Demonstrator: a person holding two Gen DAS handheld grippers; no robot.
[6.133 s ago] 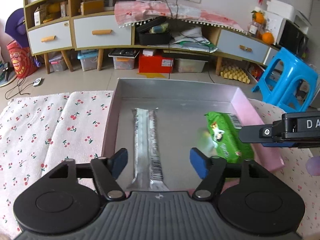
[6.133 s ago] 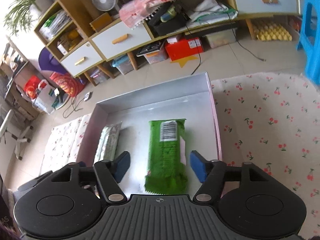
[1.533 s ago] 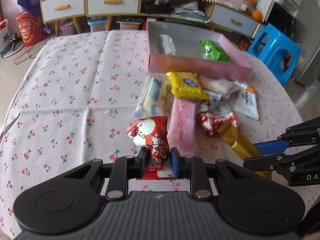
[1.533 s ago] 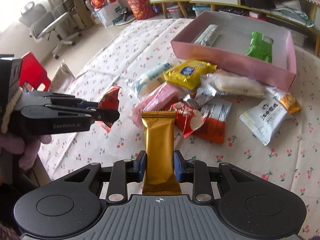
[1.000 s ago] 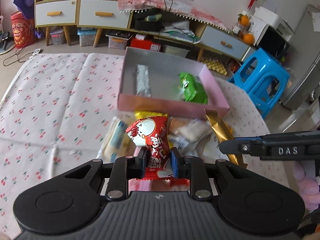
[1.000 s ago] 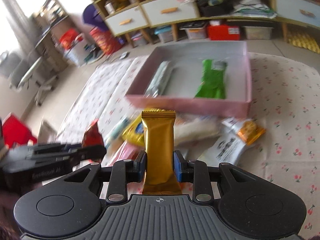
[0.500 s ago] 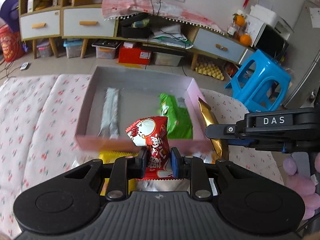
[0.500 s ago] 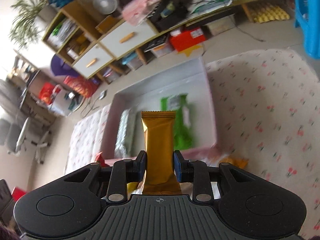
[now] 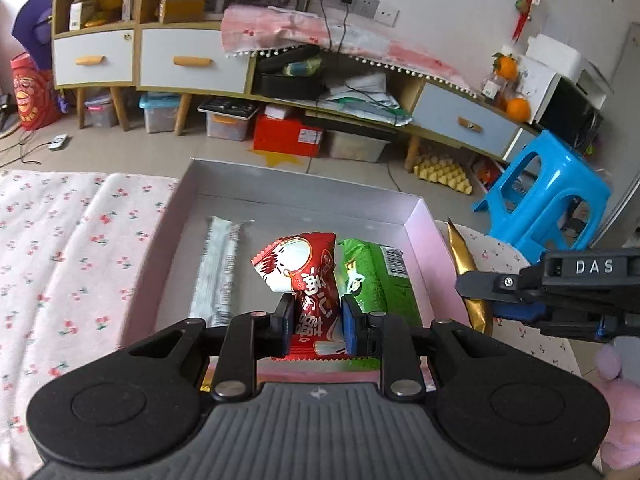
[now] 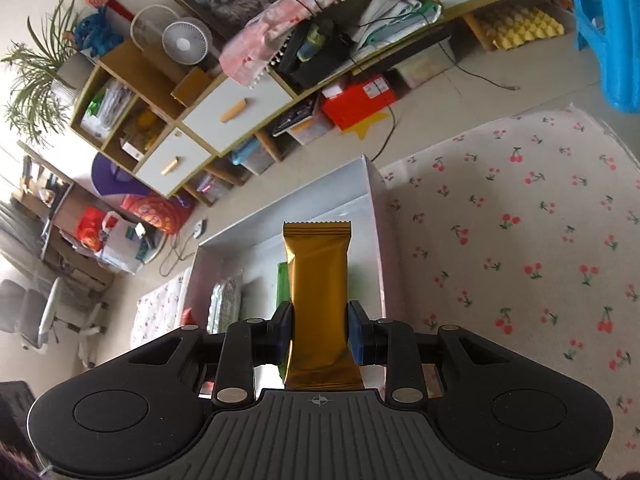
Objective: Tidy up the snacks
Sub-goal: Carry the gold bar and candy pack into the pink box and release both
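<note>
Gold packet (image 10: 318, 288) lengthwise along right gripper (image 10: 319, 332)

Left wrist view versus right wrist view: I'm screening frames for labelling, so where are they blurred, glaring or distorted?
Left wrist view: the red snack in the left gripper is sharp; the tablecloth is smeared; shelves bow from the fisheye. Right wrist view: window light washes out the left edge; the gold snack in the right gripper is crisp, with soft sheen.

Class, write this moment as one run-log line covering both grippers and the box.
left gripper: shut on red snack | right gripper: shut on gold snack | pink box: holds silver bar, green pack
</note>
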